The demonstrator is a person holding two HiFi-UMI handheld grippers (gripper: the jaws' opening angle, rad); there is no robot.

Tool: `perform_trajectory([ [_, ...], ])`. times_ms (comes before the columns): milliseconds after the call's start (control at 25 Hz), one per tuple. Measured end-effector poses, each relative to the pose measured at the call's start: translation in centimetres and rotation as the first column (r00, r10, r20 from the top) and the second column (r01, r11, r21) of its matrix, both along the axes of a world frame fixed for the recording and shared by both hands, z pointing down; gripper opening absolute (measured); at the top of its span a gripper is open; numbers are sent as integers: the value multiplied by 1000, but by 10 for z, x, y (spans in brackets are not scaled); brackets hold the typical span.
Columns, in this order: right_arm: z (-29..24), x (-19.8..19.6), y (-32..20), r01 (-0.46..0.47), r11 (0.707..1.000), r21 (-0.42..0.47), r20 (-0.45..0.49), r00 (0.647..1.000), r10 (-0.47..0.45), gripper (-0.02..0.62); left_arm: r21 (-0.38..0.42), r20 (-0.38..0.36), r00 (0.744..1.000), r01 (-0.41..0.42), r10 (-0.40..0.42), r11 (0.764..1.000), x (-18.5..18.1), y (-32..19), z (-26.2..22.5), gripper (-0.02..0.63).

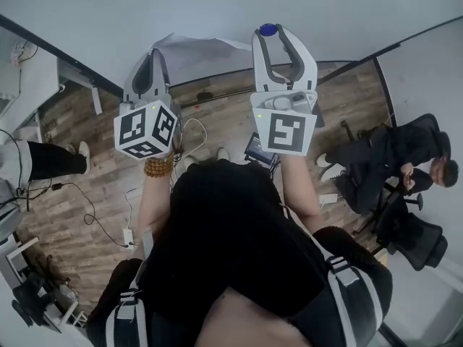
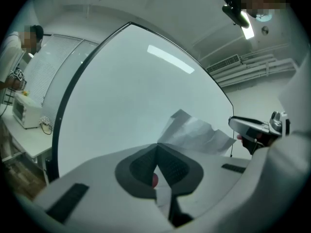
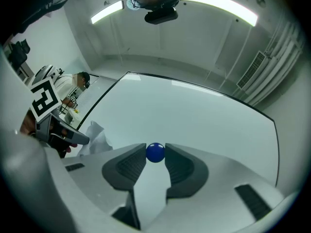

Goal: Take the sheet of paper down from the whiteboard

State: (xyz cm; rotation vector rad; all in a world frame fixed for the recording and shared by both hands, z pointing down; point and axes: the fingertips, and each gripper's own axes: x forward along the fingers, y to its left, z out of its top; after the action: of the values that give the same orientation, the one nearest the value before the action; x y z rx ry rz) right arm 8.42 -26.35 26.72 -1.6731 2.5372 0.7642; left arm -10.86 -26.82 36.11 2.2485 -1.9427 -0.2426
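The sheet of paper [image 1: 194,49] is white and crumpled, and it stands off the whiteboard [image 1: 217,6]. My left gripper [image 1: 154,55] is shut on its lower edge. In the left gripper view the paper [image 2: 194,132] rises from the pinched jaws of that gripper [image 2: 156,148], in front of the whiteboard [image 2: 136,91]. A small red spot shows low between those jaws. My right gripper [image 1: 269,32] is shut on a blue ball magnet [image 3: 155,152] held close to the whiteboard [image 3: 194,115], to the right of the paper [image 3: 97,139].
A person sits on a black chair [image 1: 405,168] at the right, and another stands at the left [image 1: 36,159]. Cables and a power strip [image 1: 127,235] lie on the wood floor. A microwave [image 2: 24,111] sits on a side counter left of the board.
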Motion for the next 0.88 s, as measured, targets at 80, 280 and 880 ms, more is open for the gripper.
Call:
perform_trajectory([
  [80, 10, 0, 2, 8, 1000, -22, 12, 1000, -7, 119, 1, 5, 1000, 12, -12, 1000, -1, 4, 2, 8],
  [280, 35, 4, 6, 7, 998, -65, 31, 1000, -5, 120, 6, 41, 998, 41, -41, 999, -2, 11, 5, 8],
  [880, 54, 1, 24, 14, 994, -110, 104, 995, -2, 118, 36, 210, 975, 68, -74, 997, 11, 18, 8, 8],
])
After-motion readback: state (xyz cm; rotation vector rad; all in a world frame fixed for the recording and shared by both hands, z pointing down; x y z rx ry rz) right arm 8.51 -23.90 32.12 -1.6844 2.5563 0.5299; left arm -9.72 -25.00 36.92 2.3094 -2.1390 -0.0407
